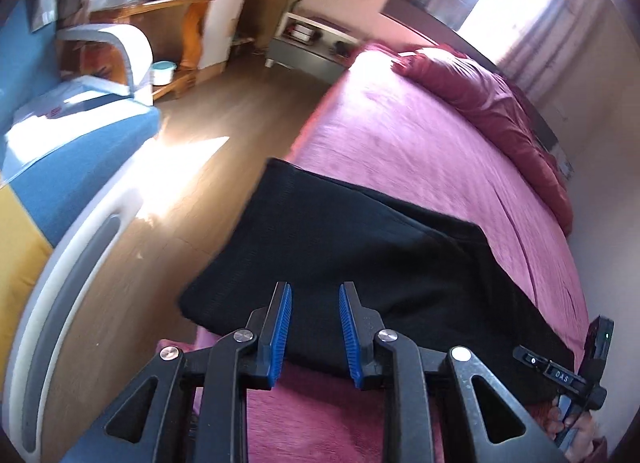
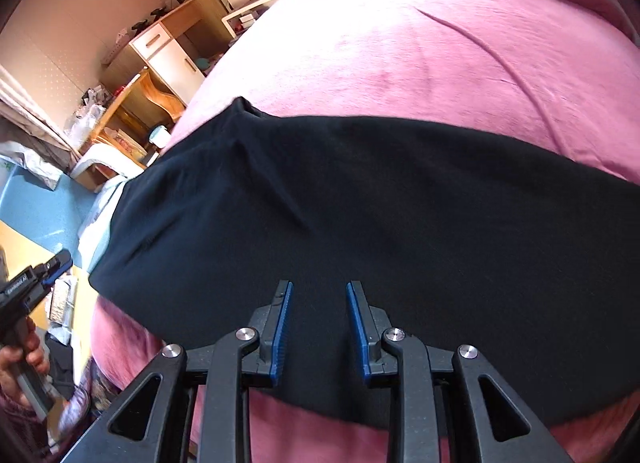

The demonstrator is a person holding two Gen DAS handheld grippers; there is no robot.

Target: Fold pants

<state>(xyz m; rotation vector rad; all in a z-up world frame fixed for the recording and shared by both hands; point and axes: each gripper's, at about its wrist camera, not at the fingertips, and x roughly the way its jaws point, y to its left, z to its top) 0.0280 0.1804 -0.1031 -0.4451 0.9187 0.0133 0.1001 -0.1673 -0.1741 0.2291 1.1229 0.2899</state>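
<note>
As my left tool (image 1: 315, 291) hangs part-open and empty, the pants (image 1: 360, 255) lie ahead on the bed (image 1: 400, 135), long axis running crosswise. My right tool (image 2: 319, 289), likewise narrow and empty, hovers nearer their middle.

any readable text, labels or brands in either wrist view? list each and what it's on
"DAS" – small label on the right gripper, seen from the left wrist view.
White lettering on the side of the left gripper, seen from the right wrist view – too blurred to read for certain.
Nothing readable on the black pants or the pink bed cover.
</note>
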